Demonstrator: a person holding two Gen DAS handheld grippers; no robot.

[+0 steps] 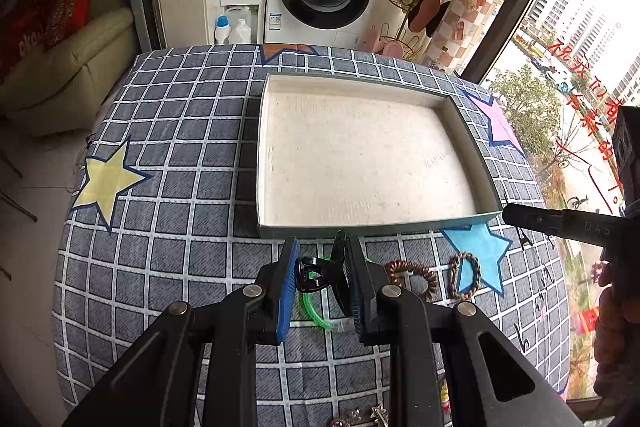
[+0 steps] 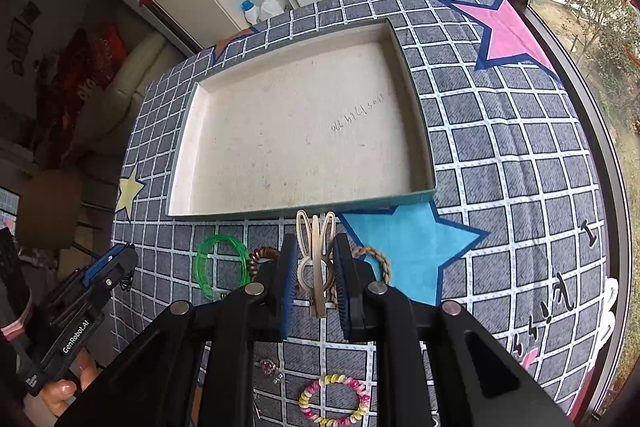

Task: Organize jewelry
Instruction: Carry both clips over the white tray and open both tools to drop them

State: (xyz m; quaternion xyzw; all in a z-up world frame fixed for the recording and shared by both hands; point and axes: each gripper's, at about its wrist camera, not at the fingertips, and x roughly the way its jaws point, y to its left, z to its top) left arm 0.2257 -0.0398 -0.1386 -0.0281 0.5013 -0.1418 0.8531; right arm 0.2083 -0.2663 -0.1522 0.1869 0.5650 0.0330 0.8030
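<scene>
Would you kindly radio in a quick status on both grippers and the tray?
Left gripper shut on black claw hair clip. Right gripper shut on beige rabbit-shaped hair clip. Shallow white cardboard tray ahead, nothing inside, path unobstructed.

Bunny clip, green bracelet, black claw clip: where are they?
bunny clip [image 2: 316, 259], right wrist view, on its middle bar.
green bracelet [image 2: 204, 267], right wrist view, on its left rim.
black claw clip [image 1: 320, 273], left wrist view, on its body.

Tray [image 2: 416, 131] interior open, low rim ahead (hair ties [image 2: 220, 263] scattered beside)

black claw clip [image 1: 320, 273] and beige bunny clip [image 2: 316, 259] held above table.
</scene>
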